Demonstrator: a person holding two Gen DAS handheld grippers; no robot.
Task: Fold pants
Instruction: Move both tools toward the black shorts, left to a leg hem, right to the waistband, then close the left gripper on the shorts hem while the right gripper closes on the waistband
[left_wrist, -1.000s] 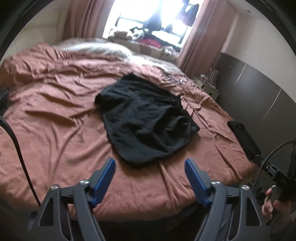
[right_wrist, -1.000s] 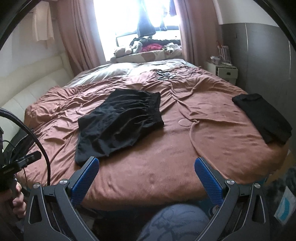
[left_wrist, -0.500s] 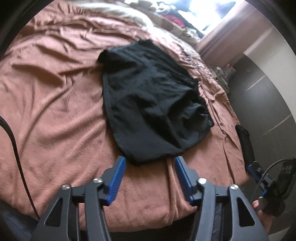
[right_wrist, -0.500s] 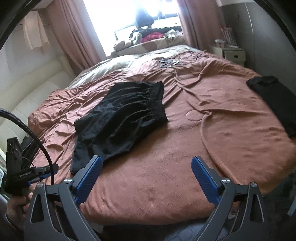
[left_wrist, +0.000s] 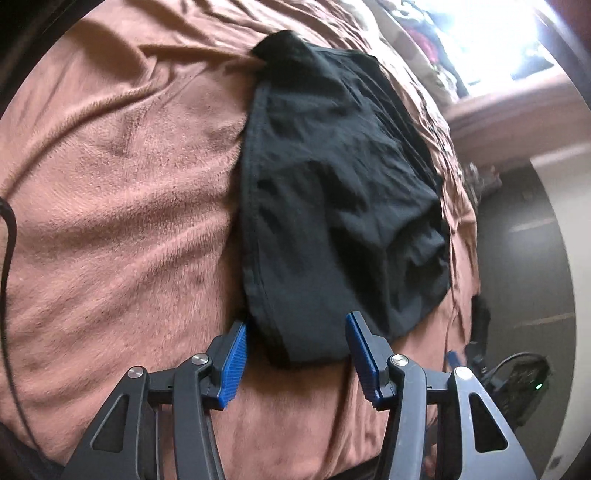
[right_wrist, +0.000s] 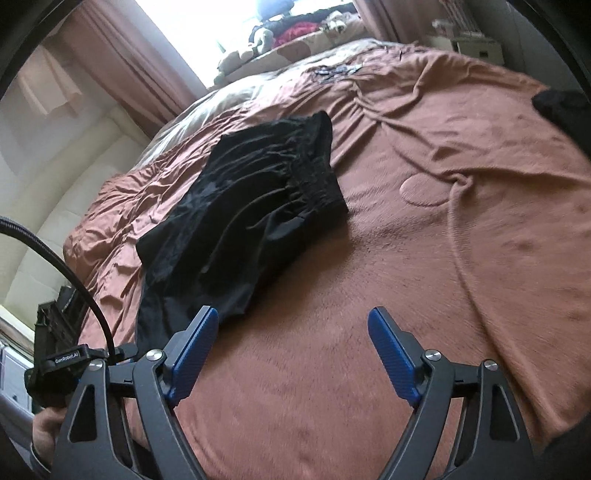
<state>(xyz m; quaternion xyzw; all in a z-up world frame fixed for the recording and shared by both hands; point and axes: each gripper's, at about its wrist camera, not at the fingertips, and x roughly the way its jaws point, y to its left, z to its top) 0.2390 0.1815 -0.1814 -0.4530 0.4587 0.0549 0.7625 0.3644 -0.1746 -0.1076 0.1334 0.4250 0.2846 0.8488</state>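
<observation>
Black, thin, crumpled fabric pants (left_wrist: 332, 192) are lying near the middle of the brown fleece bed cover (left_wrist: 110, 221), partly doubled over, not yet neatly folded.

Left gripper (left_wrist: 295, 349) is sitting with its blue-padded jaws about half spread, straddling the near hem corner of the pants. Cloth is between the pads but they aren't pressing on it. No grip yet.

Right gripper (right_wrist: 291, 350) is pointing at bare cover beside the pants, its jaws narrowing, nothing between them. Left pad is just next to the garment's near edge.

Handling, my read: light, limp, zero stiffness, so it will drape and sag from any pinch point. Fleece under it looks grabby, so dragging would likely bunch it; lifting is safer. Best holds: the stitched hem at the near corner, since the doubled seam gives the pads something to bite, and the gathered elastic waistband (right_wrist: 314, 162).

View differences:
- Left wrist view is showing the hem seam and the near corner up close; waistband detail is lost there.
- Right wrist view is showing the waistband gathers and a drawcord, the full outline of the pants, another dark garment (right_wrist: 561, 107) at the far edge, and the other handheld unit.
</observation>
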